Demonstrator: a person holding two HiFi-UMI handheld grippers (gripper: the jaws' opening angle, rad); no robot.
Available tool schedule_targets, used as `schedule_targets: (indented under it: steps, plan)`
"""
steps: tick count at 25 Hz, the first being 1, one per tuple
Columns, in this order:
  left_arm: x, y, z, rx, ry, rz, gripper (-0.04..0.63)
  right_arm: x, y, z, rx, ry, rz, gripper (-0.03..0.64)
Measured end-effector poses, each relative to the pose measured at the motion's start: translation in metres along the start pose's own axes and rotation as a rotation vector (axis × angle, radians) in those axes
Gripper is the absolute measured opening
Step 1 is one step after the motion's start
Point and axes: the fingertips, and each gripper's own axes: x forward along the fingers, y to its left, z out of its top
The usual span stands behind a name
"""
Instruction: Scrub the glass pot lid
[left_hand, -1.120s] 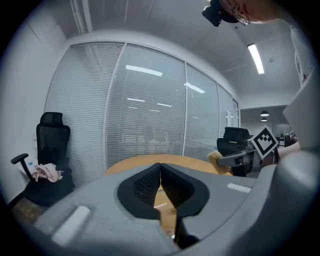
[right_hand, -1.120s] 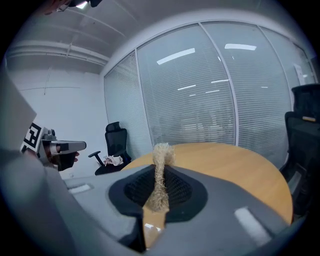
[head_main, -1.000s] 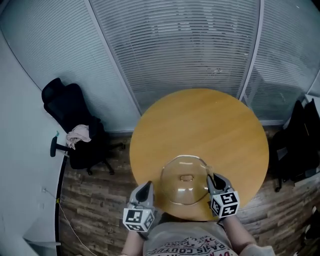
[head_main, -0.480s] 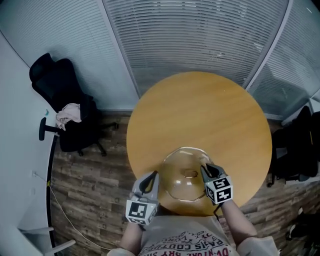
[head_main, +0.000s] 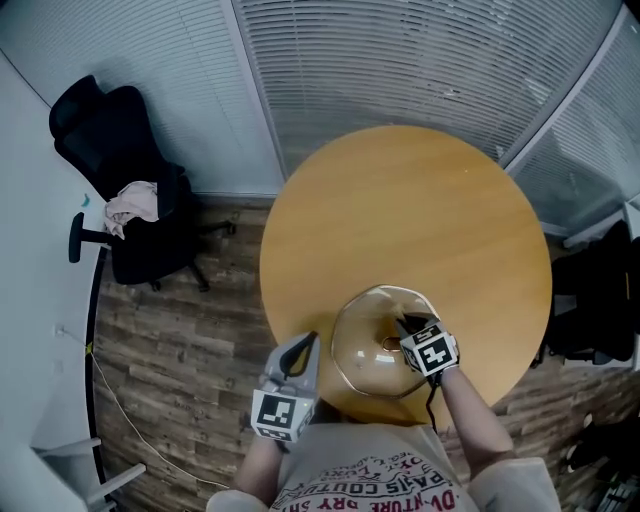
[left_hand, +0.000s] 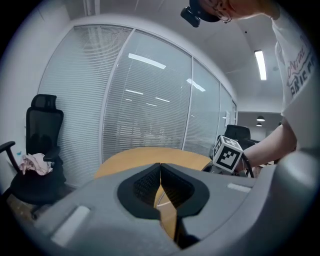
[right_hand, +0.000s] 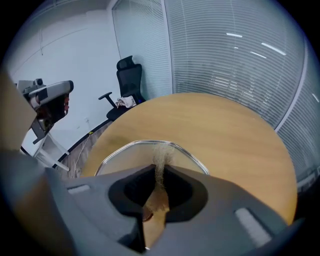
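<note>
A clear glass pot lid (head_main: 358, 335) with a metal rim lies flat near the front edge of the round wooden table (head_main: 420, 220). My right gripper (head_main: 404, 326) is over the lid's right half, close to its knob, shut on a thin tan scrub pad (right_hand: 161, 159). The pad's frayed end sticks out past the jaws over the lid (right_hand: 125, 156). To the lid's left, by the table's edge, hangs my left gripper (head_main: 306, 345), shut with nothing between its jaws (left_hand: 160, 170). The right gripper's marker cube (left_hand: 228, 154) shows in the left gripper view.
A black office chair (head_main: 120, 190) with a pale cloth on it stands at the left on the wood floor. Glass walls with blinds (head_main: 400, 60) curve behind the table. A dark chair (head_main: 600, 300) stands at the far right. A cable (head_main: 120, 410) trails on the floor.
My right gripper has moved left from the lid's right rim to over the lid near its knob. The left gripper stays by the table's edge. The head view has shifted.
</note>
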Motion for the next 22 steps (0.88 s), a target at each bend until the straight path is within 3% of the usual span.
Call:
schedule_targets:
  steps: [7,17,22]
  plan:
    - [-0.012,0.023,-0.010,-0.032,0.041,0.035,0.008,0.024,0.003,-0.014,0.006,0.129,0.024,0.054]
    - [-0.024,0.029,-0.010,-0.018,0.034,0.042,0.008,0.032,0.014,-0.007,-0.020,0.165,0.034,0.054]
    - [-0.031,0.029,-0.011,-0.022,0.033,0.040,0.008,0.038,0.033,0.002,-0.091,0.175,0.067,0.054]
